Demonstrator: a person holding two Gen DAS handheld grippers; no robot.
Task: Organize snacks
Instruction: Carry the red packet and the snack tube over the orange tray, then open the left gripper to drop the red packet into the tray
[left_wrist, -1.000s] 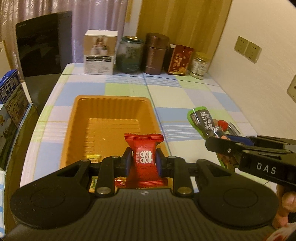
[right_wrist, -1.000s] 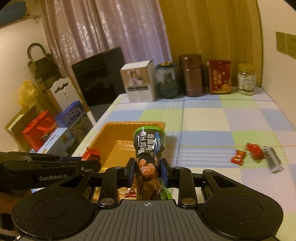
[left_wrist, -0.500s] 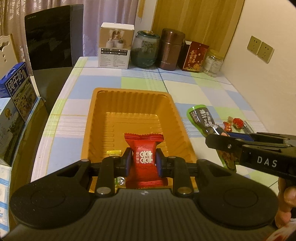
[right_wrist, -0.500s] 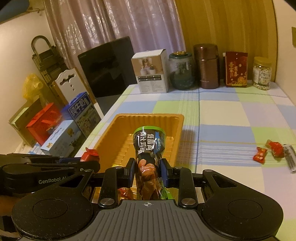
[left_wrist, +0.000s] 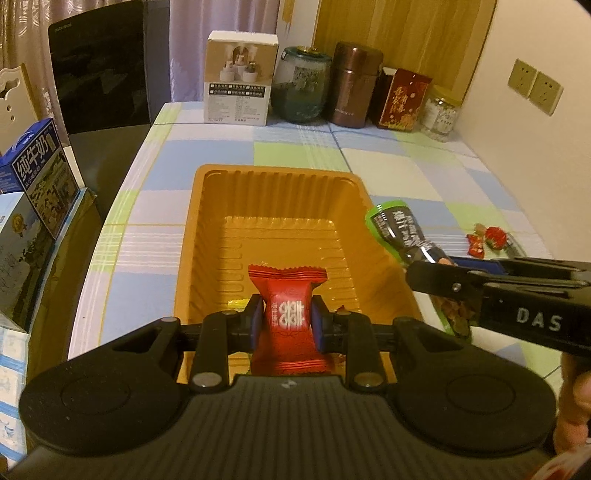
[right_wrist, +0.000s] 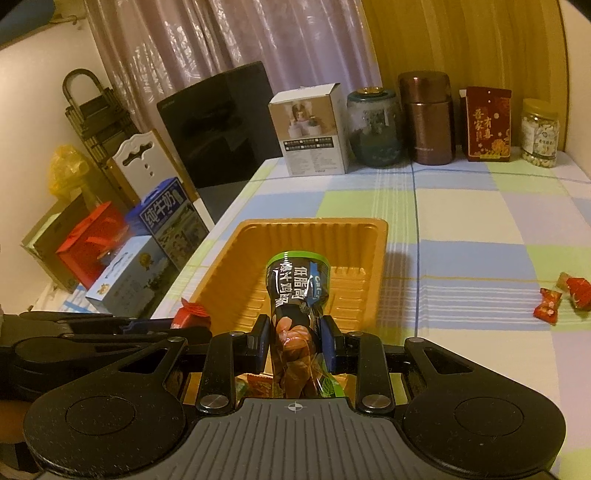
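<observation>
Two grippers pinch one snack each: left (left_wrist: 287, 320) a red candy (left_wrist: 288, 314), right (right_wrist: 294, 339) a green packet (right_wrist: 297, 295).

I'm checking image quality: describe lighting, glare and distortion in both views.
Left wrist view: warm, dim light, glare on the green snack packet, fisheye bending the orange tray. Right wrist view: same amber cast, curved table edge, dark vignetted corners.
</observation>
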